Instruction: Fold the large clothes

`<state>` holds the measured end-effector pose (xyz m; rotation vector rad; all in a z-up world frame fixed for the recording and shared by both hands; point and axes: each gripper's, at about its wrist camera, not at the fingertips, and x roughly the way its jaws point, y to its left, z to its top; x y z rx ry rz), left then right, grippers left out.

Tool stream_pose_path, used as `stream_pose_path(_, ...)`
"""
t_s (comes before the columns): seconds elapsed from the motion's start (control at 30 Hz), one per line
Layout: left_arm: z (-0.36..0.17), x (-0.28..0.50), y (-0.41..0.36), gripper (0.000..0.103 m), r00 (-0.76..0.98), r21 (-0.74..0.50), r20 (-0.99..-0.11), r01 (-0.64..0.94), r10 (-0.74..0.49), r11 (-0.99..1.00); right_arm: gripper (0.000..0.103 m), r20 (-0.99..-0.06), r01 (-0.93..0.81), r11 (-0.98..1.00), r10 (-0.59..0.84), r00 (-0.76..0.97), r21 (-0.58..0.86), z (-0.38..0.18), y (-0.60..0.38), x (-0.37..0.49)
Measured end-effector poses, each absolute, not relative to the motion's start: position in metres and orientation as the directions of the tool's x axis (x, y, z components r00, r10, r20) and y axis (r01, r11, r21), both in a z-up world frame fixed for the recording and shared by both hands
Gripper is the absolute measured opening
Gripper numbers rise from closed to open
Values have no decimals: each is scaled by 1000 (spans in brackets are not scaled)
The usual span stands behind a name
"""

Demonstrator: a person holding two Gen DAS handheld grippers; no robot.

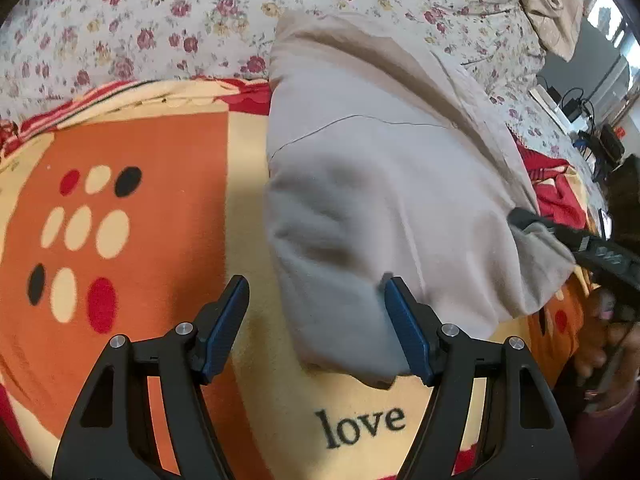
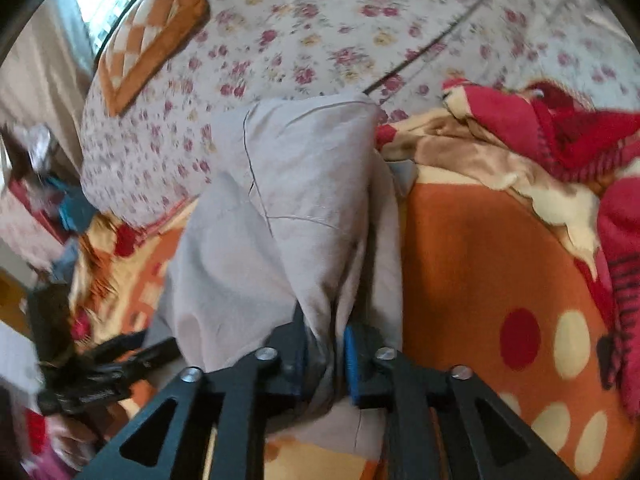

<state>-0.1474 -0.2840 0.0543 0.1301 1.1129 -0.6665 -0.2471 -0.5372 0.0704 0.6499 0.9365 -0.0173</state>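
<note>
1. The left tool point(image 1: 316, 320) is angled downward, its jaws spread over the garment's near edge without pinching.
2. The beige garment point(image 1: 380, 184) is laid on the orange blanket point(image 1: 152, 200) on the bed.
3. The right tool point(image 2: 326, 344) is tilted downward, clamped on a bunched fold of the garment.

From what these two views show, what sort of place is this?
Most likely a bedroom: a beige garment lies on a bed, over an orange blanket and a floral sheet, with a window behind.
</note>
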Motion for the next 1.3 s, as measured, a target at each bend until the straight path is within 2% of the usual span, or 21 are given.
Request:
stream_pose_path(0.1, 68, -154, -284, 70, 309, -189, -849, 579, -428, 793, 33, -719, 249, 804, 286, 634, 539, 90, -533, -258)
stream_pose_path(0.17, 75, -155, -284, 70, 328, -196, -832, 582, -448, 790, 63, -705, 228, 801, 305, 640, 553, 98, -524, -263)
stream_pose_path(0.27, 70, -152, -291, 70, 312, -206, -838, 579, -447, 789, 64, -699, 219, 778, 355, 620, 589, 92, -514, -258)
stream_pose_path(0.3, 64, -153, -294, 70, 304, -199, -847, 580, -436, 790, 63, -699, 217, 771, 370, 612, 598, 88, -511, -257)
stream_pose_path(0.33, 60, -154, -296, 70, 299, -189, -854, 583, -425, 790, 48, -701, 213, 772, 376, 606, 598, 85, -508, -256)
stream_pose_path(0.37, 54, -156, -298, 70, 292, -180, -862, 588, -414, 788, 27, -713, 199, 796, 362, 600, 572, 84, -503, -256)
stream_pose_path(0.53, 33, -152, -289, 72, 217, -291, -857, 544, -467, 787, 2, -829, 294, 884, 163, 534, 364, 64, -512, -272)
stream_pose_path(0.6, 38, -149, -288, 72, 208, -313, -855, 525, -475, 792, 2, -846, 325, 877, 154, 510, 355, 50, -520, -276)
stream_pose_path(0.63, 45, -149, -288, 72, 223, -313, -848, 520, -480, 795, 2, -830, 322, 861, 183, 527, 394, 50, -524, -279)
stream_pose_path(0.83, 71, -142, -290, 72, 290, -306, -812, 527, -506, 793, 4, -764, 314, 821, 209, 611, 476, 80, -542, -285)
stream_pose_path(0.9, 70, -133, -291, 72, 298, -311, -813, 504, -501, 806, 9, -763, 318, 811, 223, 607, 490, 79, -540, -283)
stream_pose_path(0.97, 69, -125, -293, 72, 307, -314, -814, 484, -494, 817, 26, -758, 326, 793, 244, 605, 515, 75, -536, -282)
stream_pose_path(1.03, 69, -119, -297, 72, 315, -302, -818, 475, -481, 826, 38, -754, 330, 782, 254, 606, 528, 74, -535, -283)
stream_pose_path(1.2, 73, -92, -312, 72, 330, -294, -821, 454, -465, 841, 48, -700, 330, 768, 207, 683, 549, 96, -548, -271)
stream_pose_path(1.23, 73, -85, -316, 72, 329, -297, -823, 446, -463, 844, 53, -687, 323, 763, 210, 696, 560, 99, -551, -263)
stream_pose_path(1.27, 73, -79, -321, 72, 329, -296, -825, 441, -460, 847, 64, -680, 316, 760, 217, 700, 568, 99, -553, -252)
stream_pose_path(1.3, 73, -74, -324, 72, 329, -293, -827, 438, -455, 850, 71, -679, 313, 757, 225, 699, 574, 99, -554, -243)
